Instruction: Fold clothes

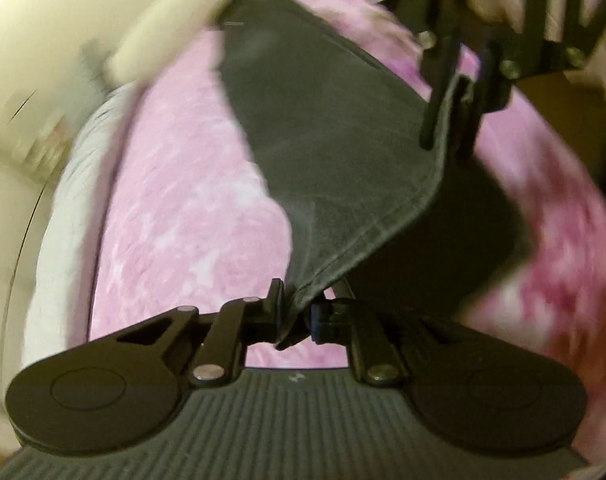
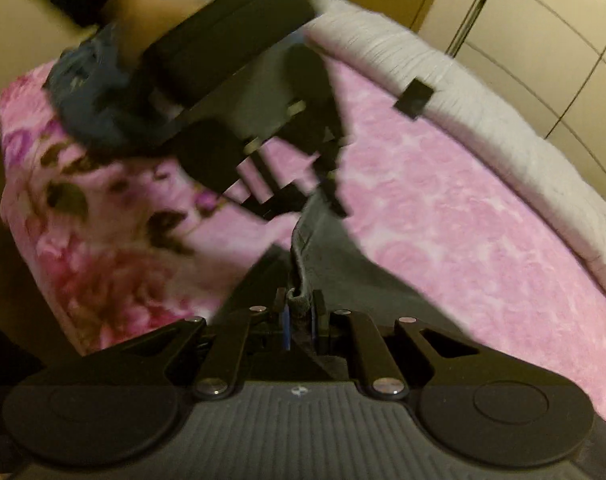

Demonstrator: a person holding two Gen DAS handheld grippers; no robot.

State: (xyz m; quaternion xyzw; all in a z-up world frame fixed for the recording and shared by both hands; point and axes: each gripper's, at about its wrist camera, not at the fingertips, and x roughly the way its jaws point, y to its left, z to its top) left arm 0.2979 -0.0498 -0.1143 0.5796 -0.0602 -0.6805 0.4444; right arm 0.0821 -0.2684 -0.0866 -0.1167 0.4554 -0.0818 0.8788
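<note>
Covering the bed, a pink floral blanket (image 2: 443, 216) underlies the dark garment (image 1: 335, 128).

- We can read no text, label, brand or number in either view.
- We see only a small pale mark on each gripper body (image 1: 295, 377) (image 2: 299, 391), too small to make out.

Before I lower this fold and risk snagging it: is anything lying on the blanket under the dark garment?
Nothing visible does. Both claws, left and right, hold the dark garment over bare pink blanket.
</note>
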